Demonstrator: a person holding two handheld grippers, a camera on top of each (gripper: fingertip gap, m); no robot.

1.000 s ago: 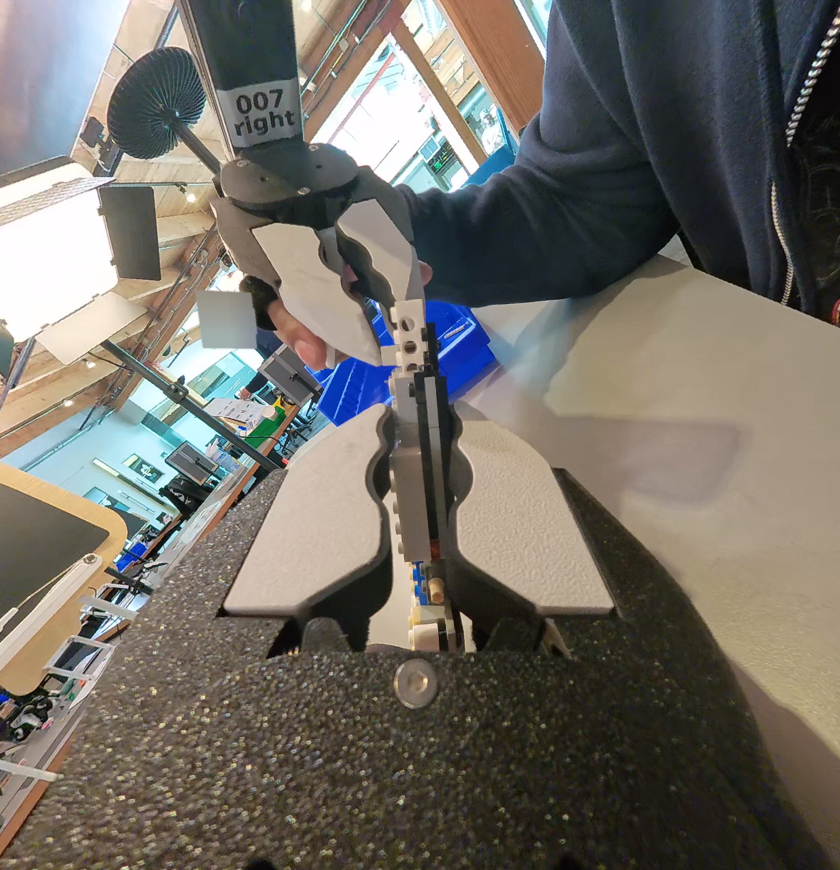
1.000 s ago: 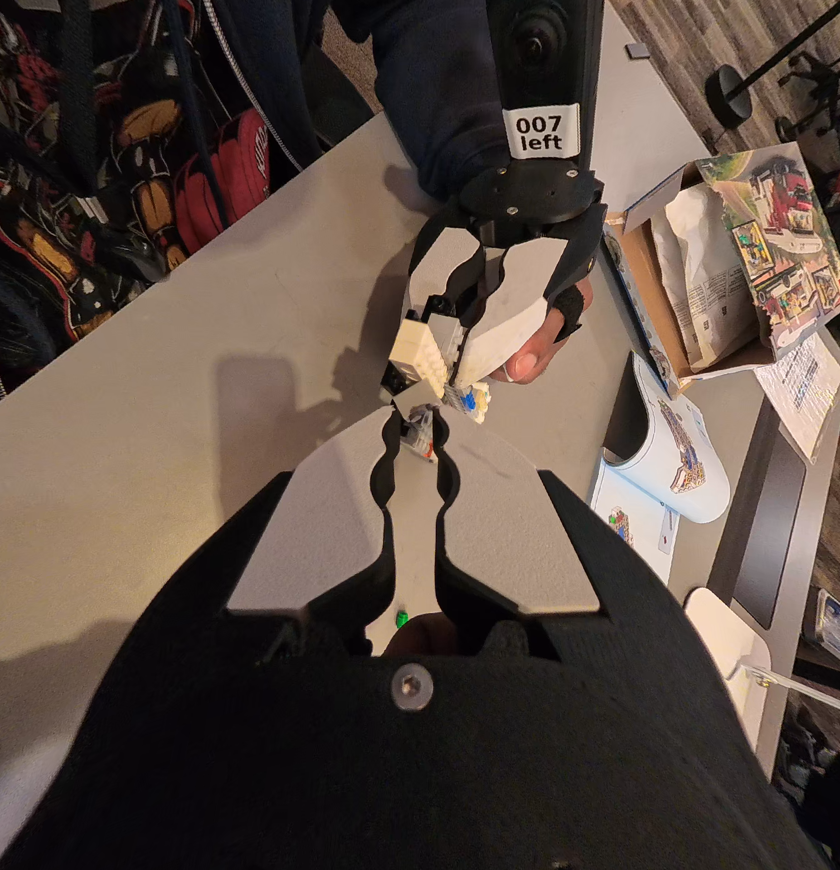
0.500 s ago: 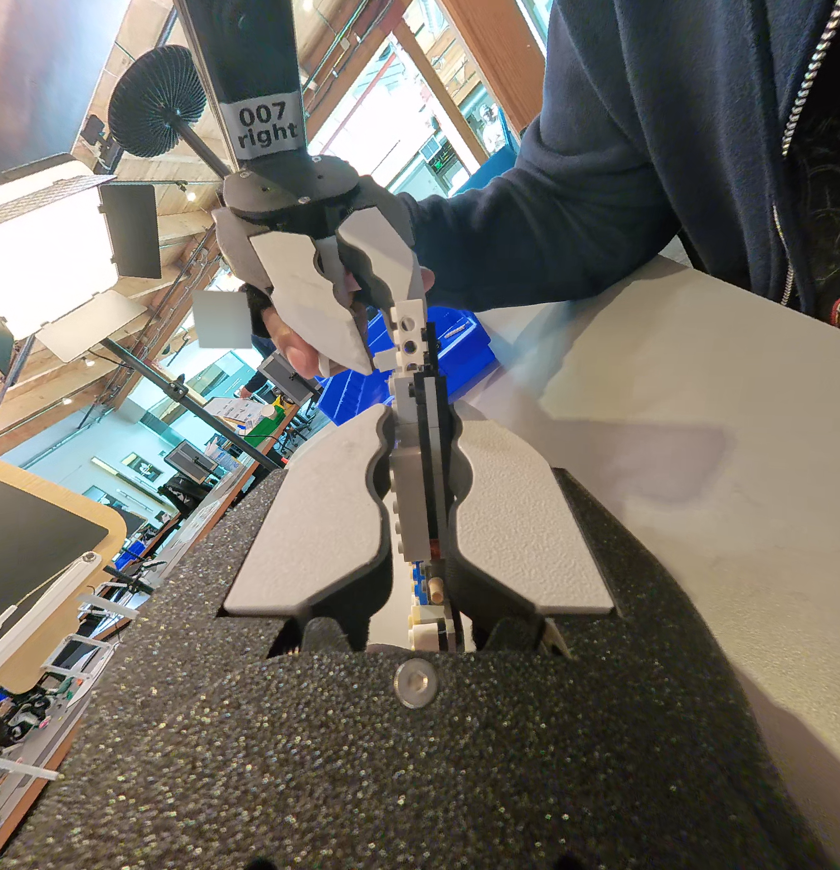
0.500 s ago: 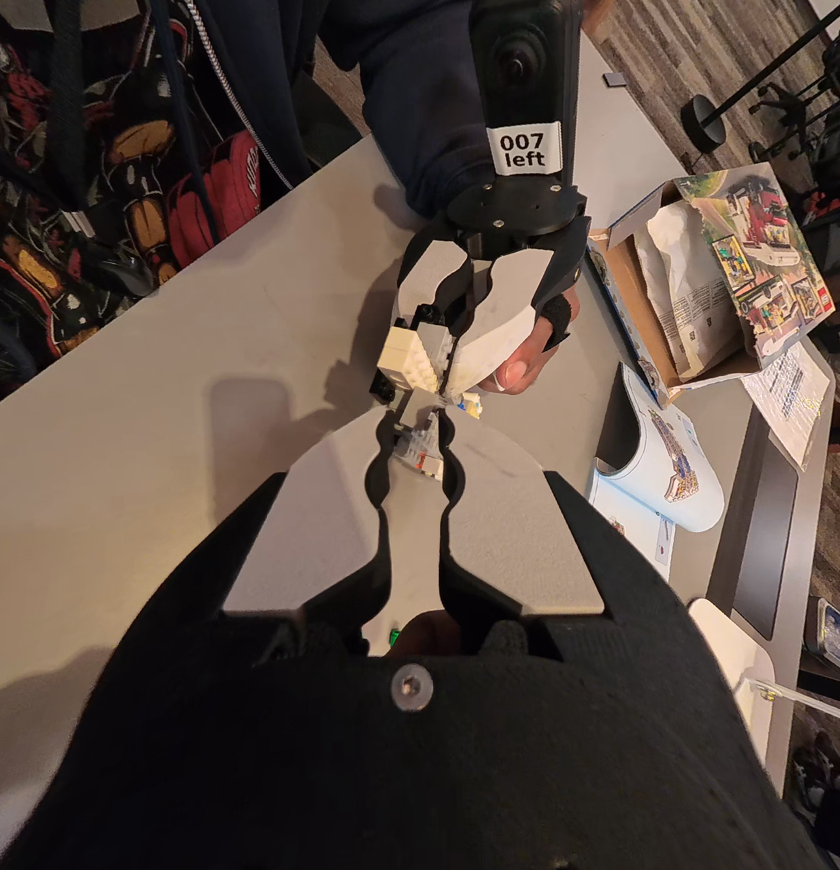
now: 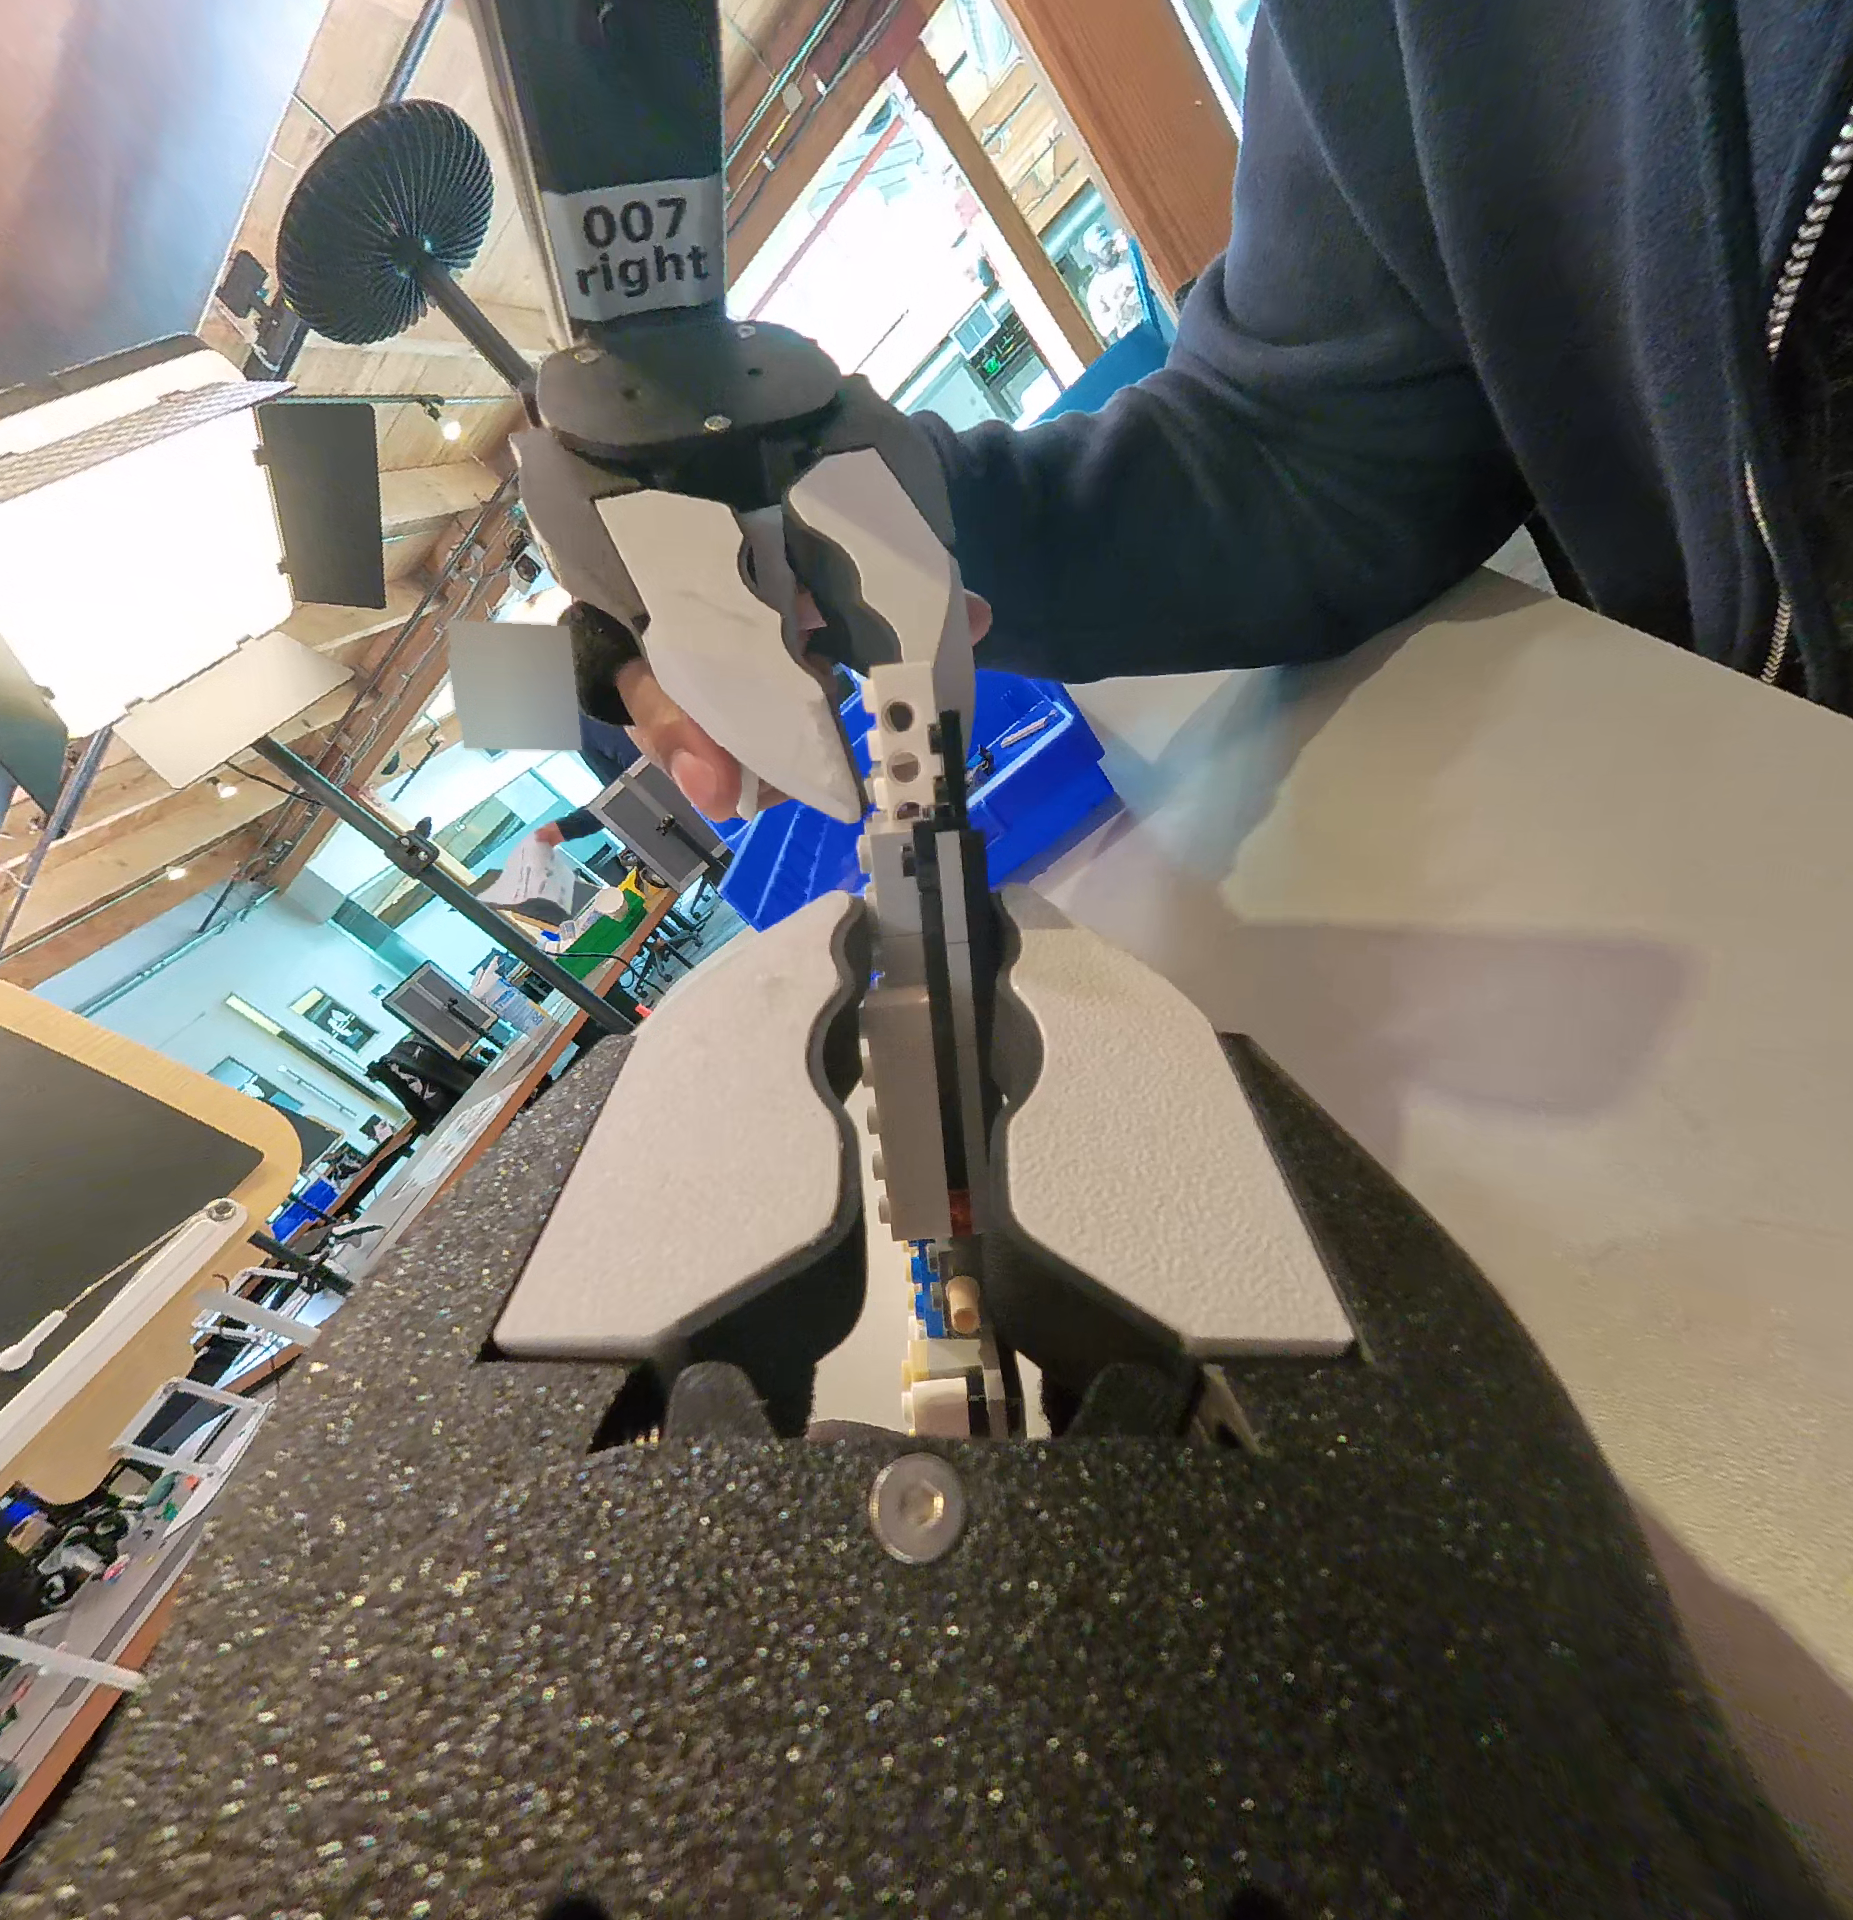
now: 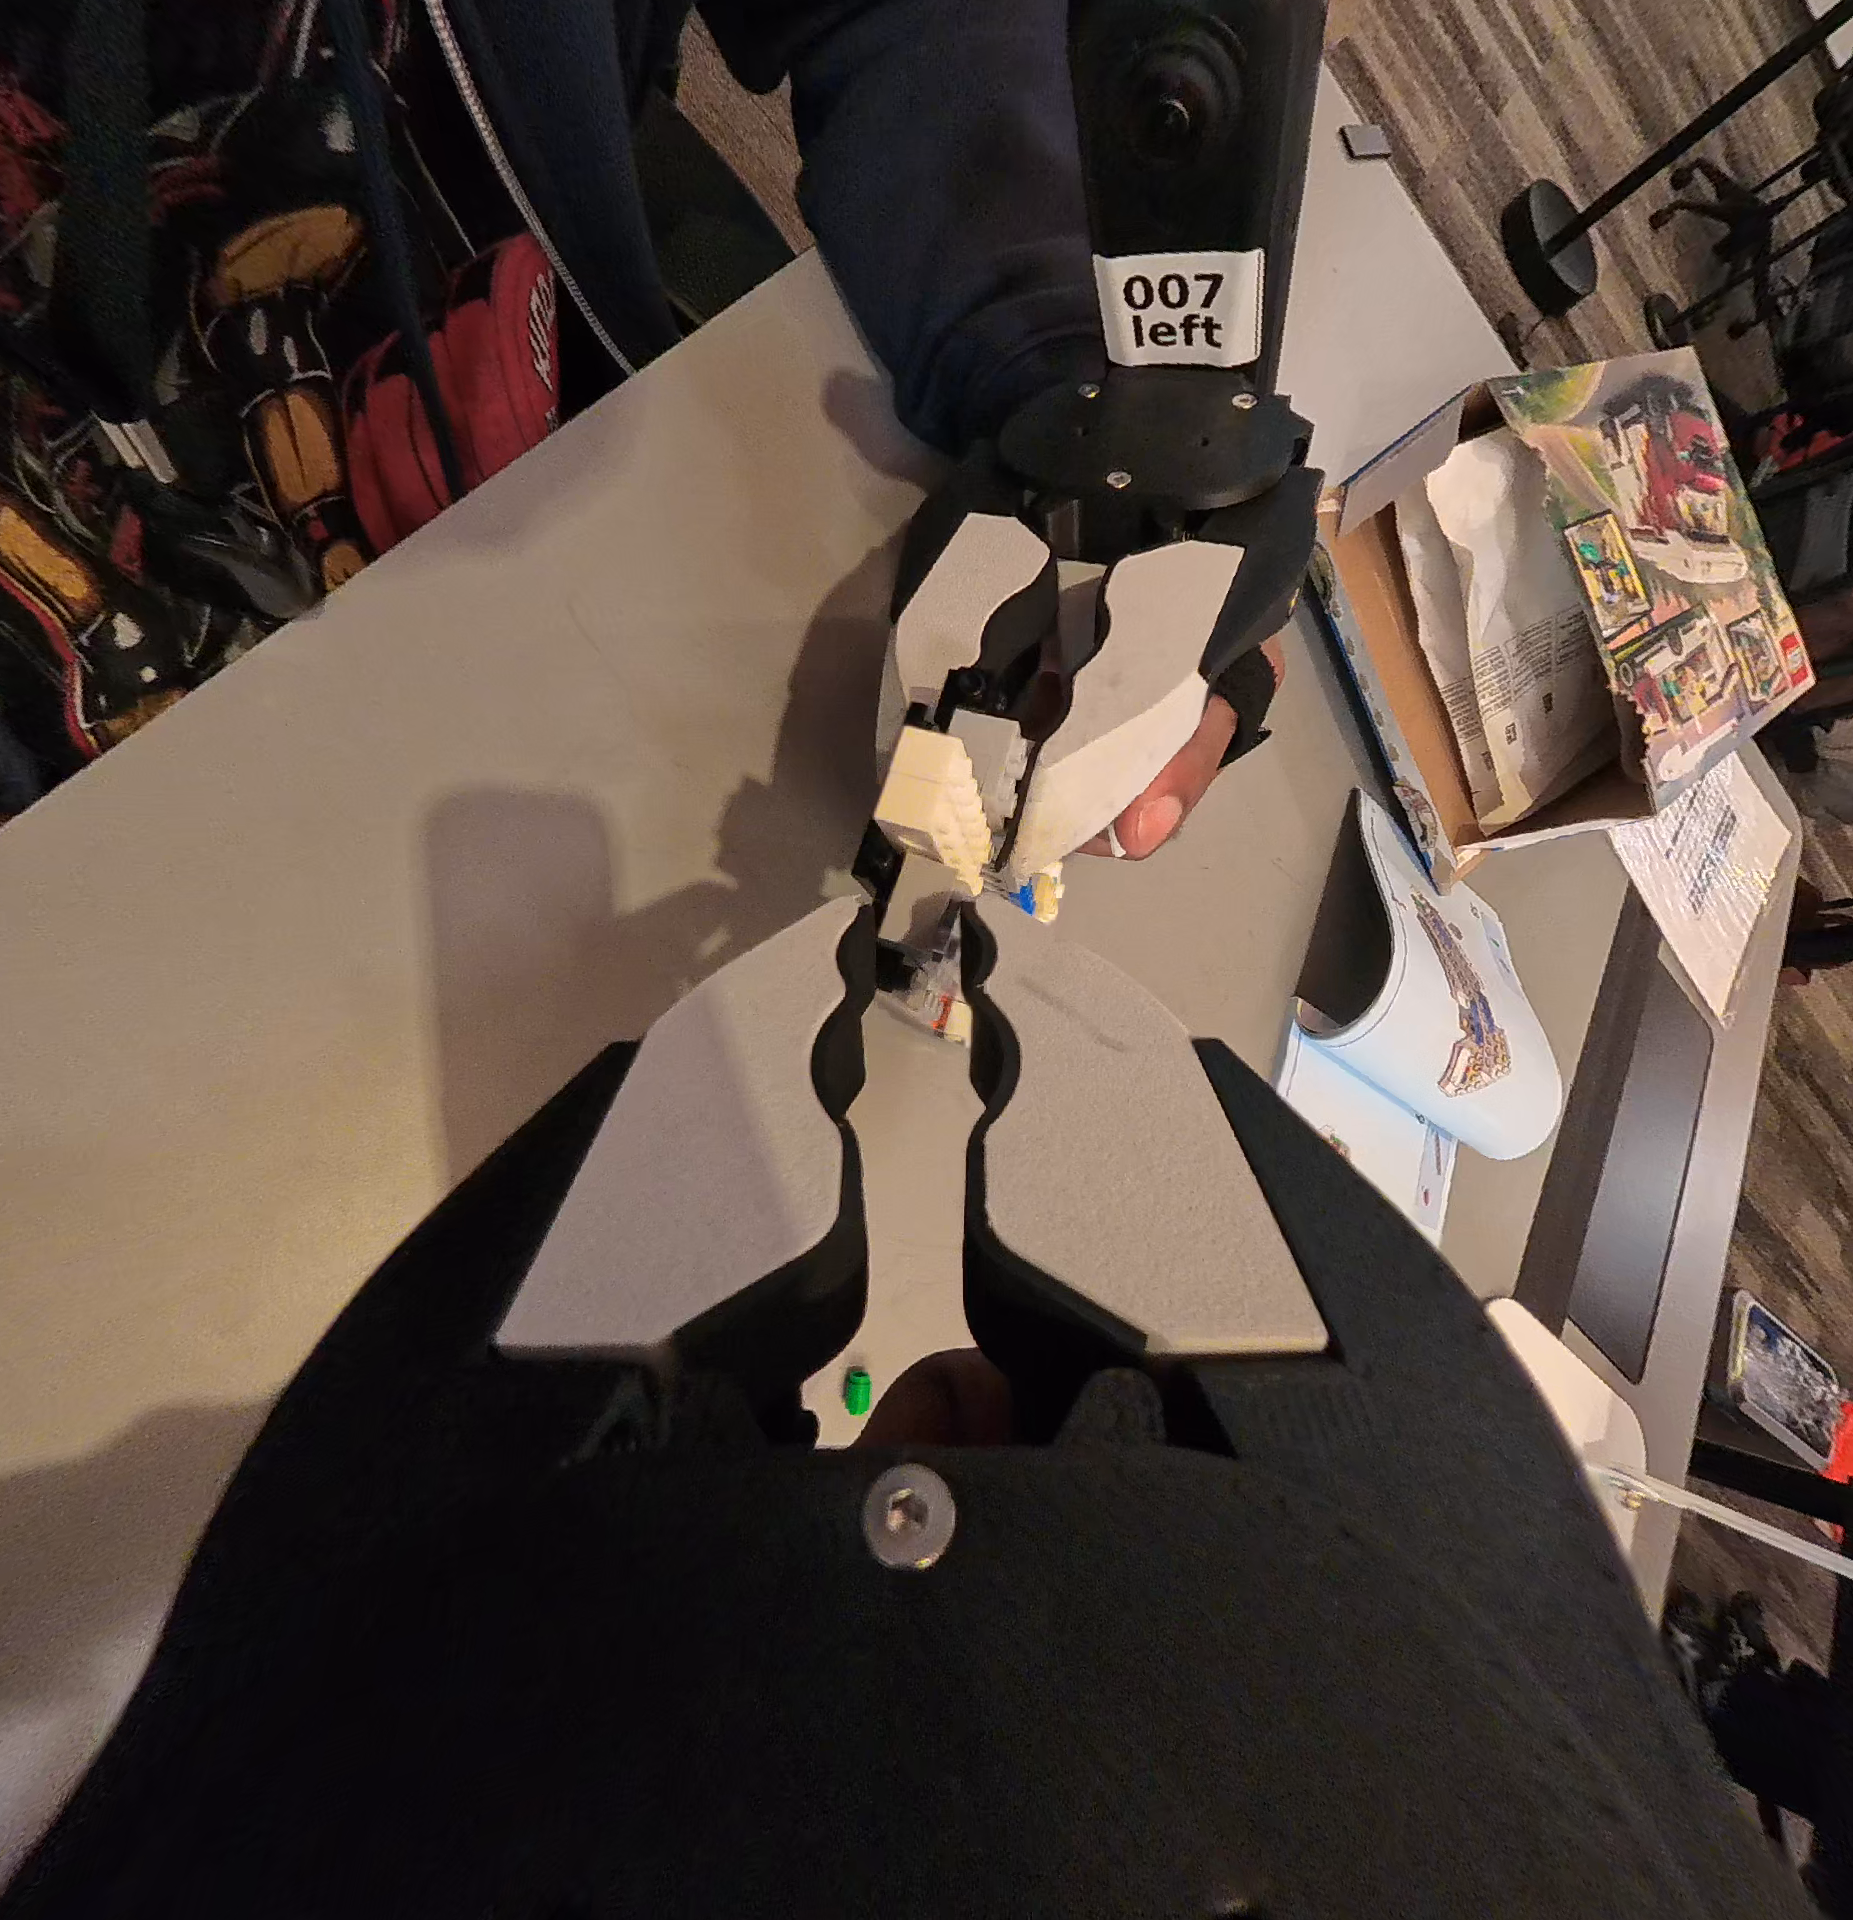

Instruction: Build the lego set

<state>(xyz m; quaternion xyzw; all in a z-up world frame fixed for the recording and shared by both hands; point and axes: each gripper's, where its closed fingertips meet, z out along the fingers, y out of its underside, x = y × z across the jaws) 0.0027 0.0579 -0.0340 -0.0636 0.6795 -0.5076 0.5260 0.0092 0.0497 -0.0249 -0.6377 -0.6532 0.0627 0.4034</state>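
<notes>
With paper inside, torn cardboard box (image 6: pixel 1524 623).

Colours and patterns at the bench

The brick model (image 5: pixel 917 997) is made up of grey, black and white pieces, with cream bricks (image 6: pixel 937 800) and a blue bit seen from the other side. The bench (image 6: pixel 382 831) is plain pale grey. Light grey fingers (image 5: pixel 714 1132) are set on speckled black bodies. A navy sleeve (image 5: pixel 1265 468), blue bins (image 5: pixel 1026 800), a green peg (image 6: pixel 856 1390) and a multicoloured printed box (image 6: pixel 1670 561) are shown.
</notes>
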